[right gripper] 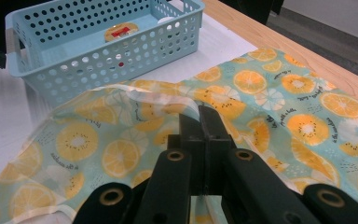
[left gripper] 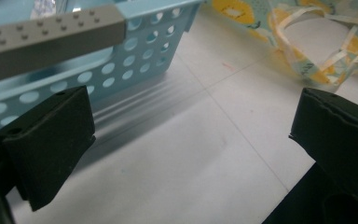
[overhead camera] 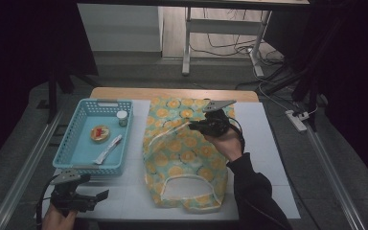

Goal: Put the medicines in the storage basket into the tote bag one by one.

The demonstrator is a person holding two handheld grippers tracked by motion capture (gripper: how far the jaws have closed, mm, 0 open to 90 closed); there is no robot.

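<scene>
A pale bench (overhead camera: 268, 143) carries the scene, seen from above, with a person's forearms coming in from the near edge.

The largest thing on it is an apron (overhead camera: 184, 153) printed with orange slices on light green. It lies spread flat across the middle of the bench, its neck opening toward the person and its cream ties loose on top. Laid out this way, the cloth looks ready for folding or lifting by one edge.

To the apron's left, just beside it, stands a light blue perforated basket (overhead camera: 79, 143). Inside lie a round orange-topped tin (overhead camera: 99, 132), a small jar (overhead camera: 121, 118) and a slim white packet (overhead camera: 108, 149), kept together so they stay clear of the cloth.

The right tongs (overhead camera: 195, 126) sit over the far half of the apron. Their jaws are pressed together, pinching a raised fold of the fabric at a cream tie, probably to draw it across.

The left tongs (overhead camera: 100, 195) wait at the near left corner, just below the basket. Their jaws stand wide apart with only bare bench between them, apparently held back until a second grip is needed.
</scene>
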